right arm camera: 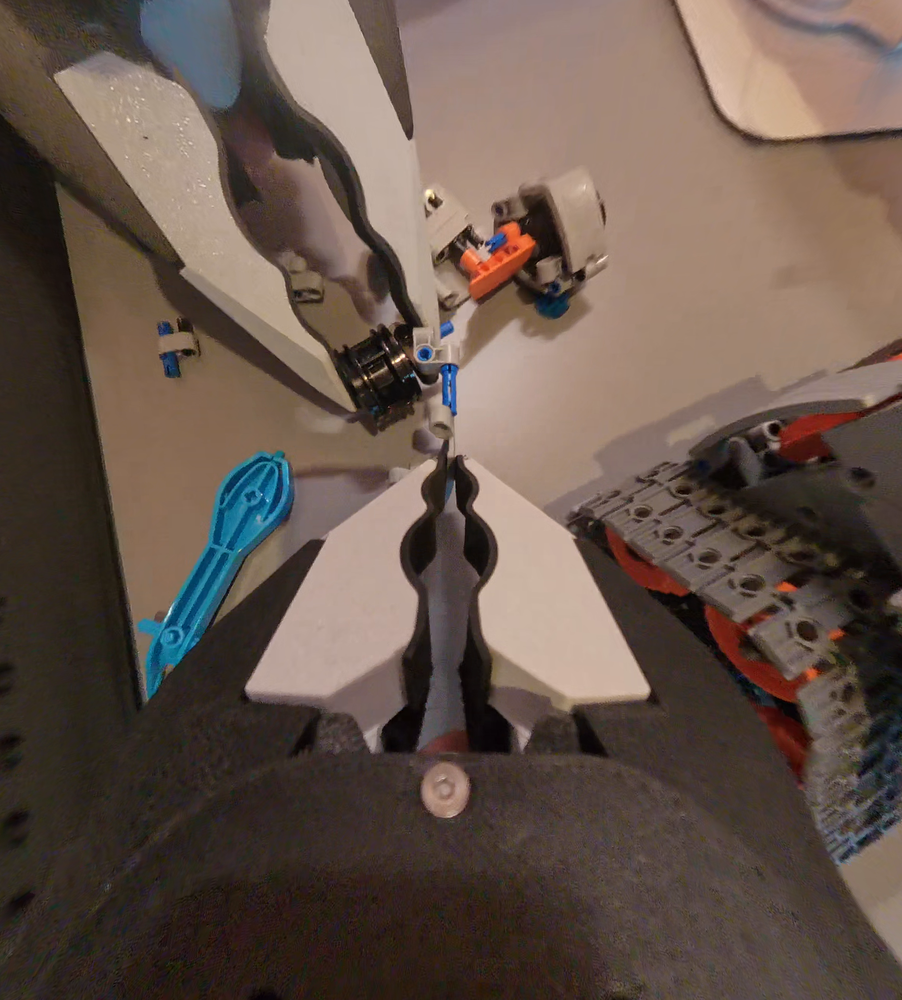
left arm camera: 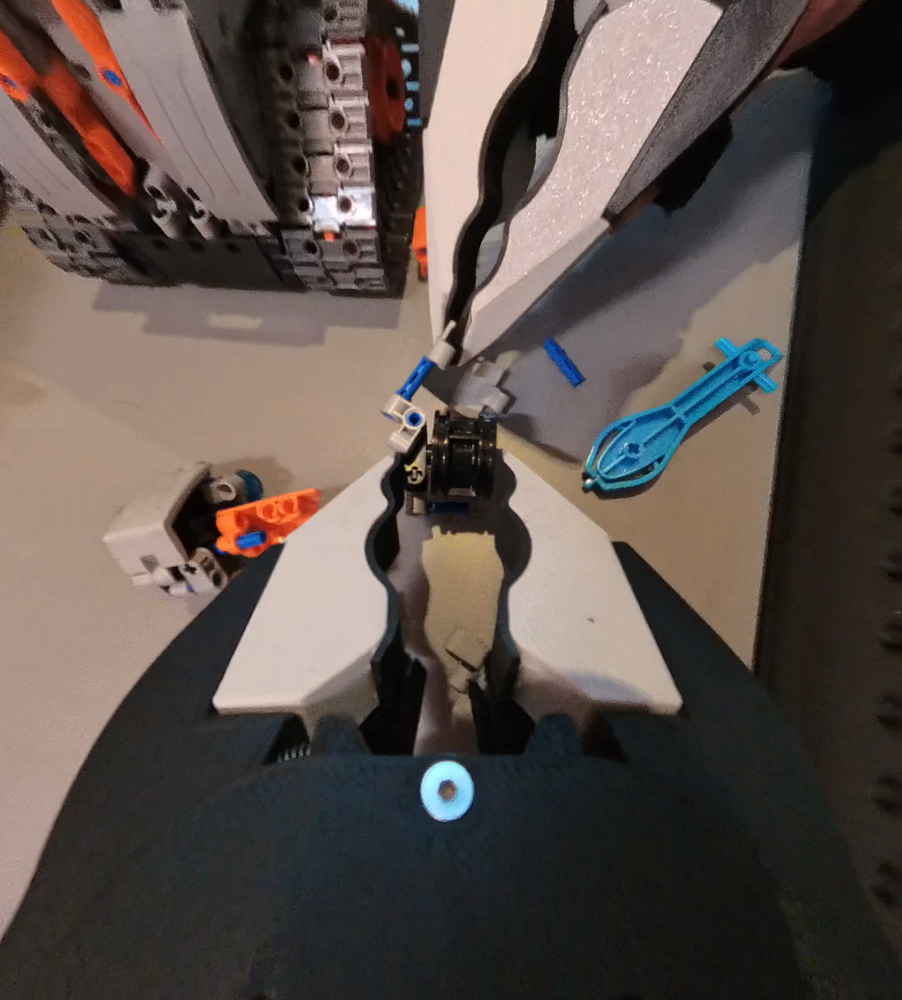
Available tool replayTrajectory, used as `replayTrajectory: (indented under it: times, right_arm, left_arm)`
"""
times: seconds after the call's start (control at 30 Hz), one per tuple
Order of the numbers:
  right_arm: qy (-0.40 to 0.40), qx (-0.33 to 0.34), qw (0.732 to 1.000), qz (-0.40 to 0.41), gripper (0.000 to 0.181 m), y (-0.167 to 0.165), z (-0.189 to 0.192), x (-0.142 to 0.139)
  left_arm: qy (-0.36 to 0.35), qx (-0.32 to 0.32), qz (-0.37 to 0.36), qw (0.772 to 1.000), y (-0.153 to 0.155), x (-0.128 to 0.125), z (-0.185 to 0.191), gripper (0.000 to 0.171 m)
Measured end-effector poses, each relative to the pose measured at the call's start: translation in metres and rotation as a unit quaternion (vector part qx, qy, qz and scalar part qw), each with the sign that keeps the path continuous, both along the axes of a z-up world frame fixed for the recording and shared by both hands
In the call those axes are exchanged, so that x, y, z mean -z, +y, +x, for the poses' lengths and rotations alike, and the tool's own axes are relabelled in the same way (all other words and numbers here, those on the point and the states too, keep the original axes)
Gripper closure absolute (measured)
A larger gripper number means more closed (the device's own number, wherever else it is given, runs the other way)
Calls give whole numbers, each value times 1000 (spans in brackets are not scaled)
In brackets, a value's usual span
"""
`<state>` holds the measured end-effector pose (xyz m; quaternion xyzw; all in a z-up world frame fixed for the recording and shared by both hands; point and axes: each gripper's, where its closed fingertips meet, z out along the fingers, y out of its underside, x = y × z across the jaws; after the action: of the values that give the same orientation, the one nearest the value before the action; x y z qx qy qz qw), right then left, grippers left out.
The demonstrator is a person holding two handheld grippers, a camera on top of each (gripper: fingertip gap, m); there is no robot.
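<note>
My left gripper (left arm camera: 451, 471) is shut on a black wheel hub (left arm camera: 459, 457) and holds it just above the beige table. A grey connector with a blue pin (left arm camera: 408, 416) sticks out of the hub's side, and a blue axle (left arm camera: 417, 374) runs from it to a grey end sleeve (left arm camera: 444, 350). My right gripper (right arm camera: 449, 460) is shut at that sleeve end (right arm camera: 442, 425) of the axle (right arm camera: 448, 389). It comes in from the top of the left wrist view (left arm camera: 451, 331). The left gripper (right arm camera: 383, 368) and the hub (right arm camera: 378, 373) also show in the right wrist view.
A teal separator tool (left arm camera: 670, 422) (right arm camera: 232, 546) lies beside the grippers. A small grey and orange sub-assembly (left arm camera: 194, 530) (right arm camera: 535, 243) and a large tracked brick model (left arm camera: 221, 162) (right arm camera: 735, 584) stand nearby. Loose pins (left arm camera: 562, 361) (right arm camera: 175, 346) lie near a dark perforated edge (left arm camera: 871, 487). The tips of both grippers are at nearly the same place.
</note>
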<state>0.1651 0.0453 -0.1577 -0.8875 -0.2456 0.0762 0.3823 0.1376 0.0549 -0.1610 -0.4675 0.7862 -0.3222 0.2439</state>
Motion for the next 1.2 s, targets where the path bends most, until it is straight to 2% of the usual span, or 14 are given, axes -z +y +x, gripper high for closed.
replayTrajectory:
  times: [0.23,0.4,0.87,1.1,1.2]
  right_arm:
    - [9,-12,1000,-24,176,-3,-5,9]
    - [16,-11,1000,-11,175,0,-6,6]
    - [44,-5,999,-4,181,3,-8,3]
    - [38,-19,999,0,181,2,-13,3]
    - [40,-22,999,-1,181,1,-14,3]
  left_arm:
    - [22,17,-13,1000,-5,7,-3,141]
    - [22,21,-13,999,-6,8,-2,141]
    - [3,49,-24,999,-15,3,2,138]
    - [9,50,-37,998,-16,3,1,119]
    - [16,50,-32,998,-15,5,0,123]
